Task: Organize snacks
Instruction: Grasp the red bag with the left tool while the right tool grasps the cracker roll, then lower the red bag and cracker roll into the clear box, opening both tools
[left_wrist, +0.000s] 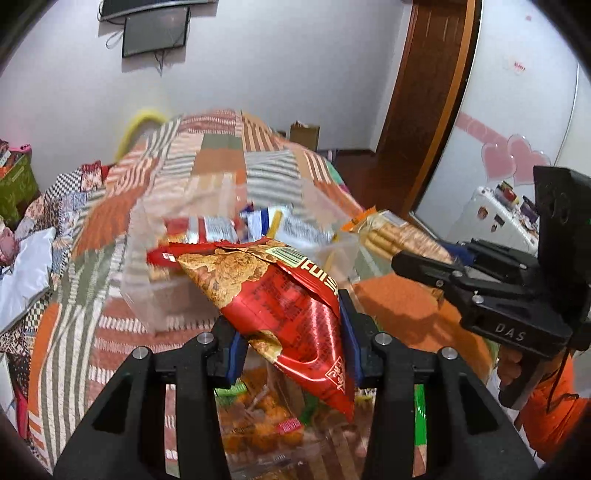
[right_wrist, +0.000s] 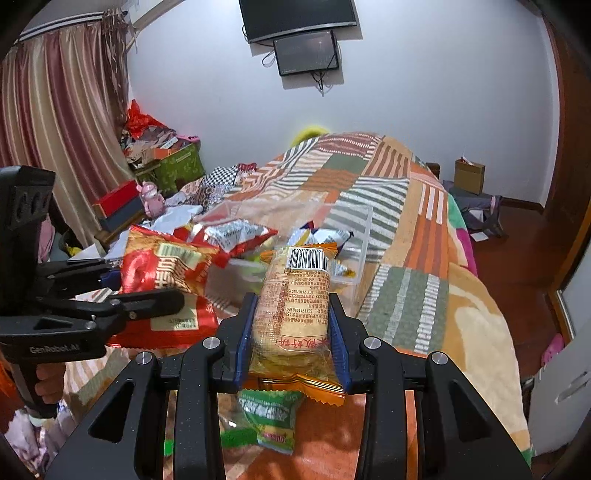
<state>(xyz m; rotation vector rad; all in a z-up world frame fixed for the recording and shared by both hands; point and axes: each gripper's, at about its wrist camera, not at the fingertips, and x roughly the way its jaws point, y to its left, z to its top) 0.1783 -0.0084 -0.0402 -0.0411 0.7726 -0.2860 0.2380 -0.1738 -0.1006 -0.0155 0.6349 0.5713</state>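
Left gripper (left_wrist: 291, 332) clamping red snack bag (left_wrist: 280, 295), right gripper (right_wrist: 291, 325) clamping biscuit pack (right_wrist: 295, 295); both carrying toward clear bin (right_wrist: 354, 236); next likely needing release over it.

light: even indoor | blur: clear box (left_wrist: 236, 236) smeared | edges: dark fisheye vignette, bowed

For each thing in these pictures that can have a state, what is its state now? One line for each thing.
Left tongs: shut on the red snack bag.
Red snack bag: held up, crumpled, sealed.
Right tongs: shut on the biscuit pack.
Biscuit pack: held up, sealed.
Clear plastic box: open on the bed, holding several snack packets.
Green snack packet: lying on the bed under the right tongs.
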